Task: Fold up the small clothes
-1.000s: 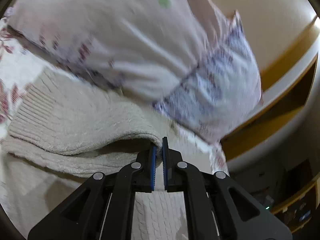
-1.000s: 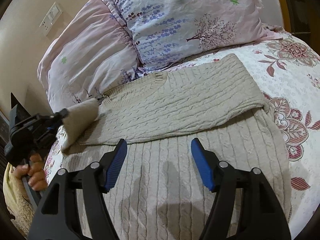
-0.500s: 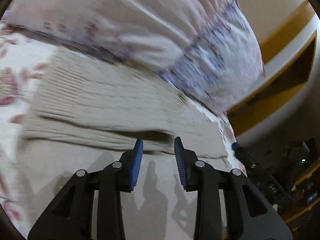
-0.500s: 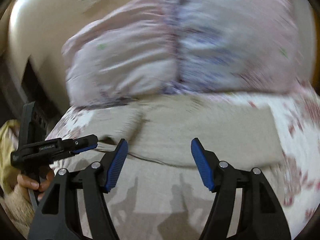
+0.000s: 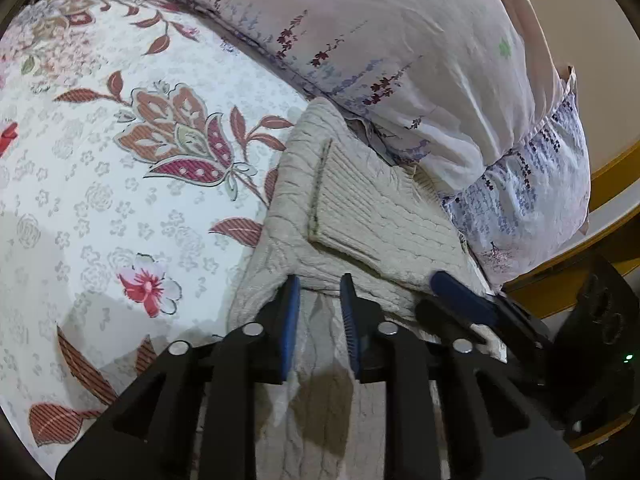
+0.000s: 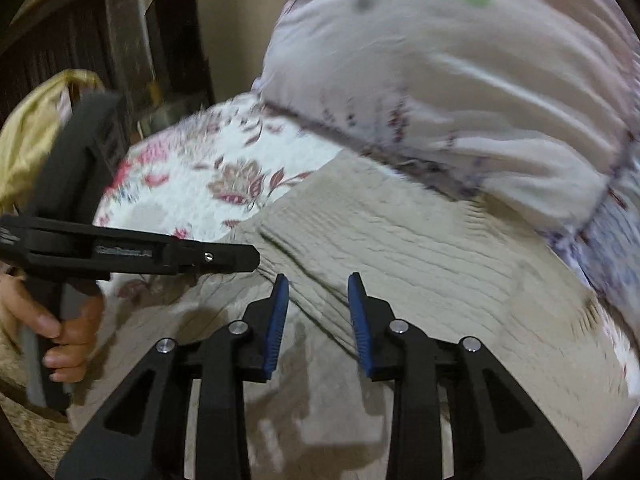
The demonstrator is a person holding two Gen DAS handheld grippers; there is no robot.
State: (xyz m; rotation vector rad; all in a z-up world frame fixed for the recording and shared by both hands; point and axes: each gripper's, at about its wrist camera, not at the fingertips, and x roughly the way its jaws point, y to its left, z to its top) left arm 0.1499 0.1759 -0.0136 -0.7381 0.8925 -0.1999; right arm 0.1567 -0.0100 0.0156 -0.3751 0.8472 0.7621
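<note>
A beige cable-knit sweater lies on the floral bedspread, its sleeves folded across its body. My left gripper is open with a narrow gap, low over the sweater at the edge of the folded sleeve. My right gripper is open and empty over the same sweater, close to the fold line. The left gripper shows side-on in the right wrist view, just left of the right one. The right gripper's blue pad shows in the left wrist view.
Two floral pillows lean at the bed's head behind the sweater. A wooden headboard stands at the right. A yellow cloth and dark furniture are off the bed's left side.
The left gripper let go of the sleeve and opened. Both grippers swung left and came close together low over the sweater. The right gripper narrowed its opening.
</note>
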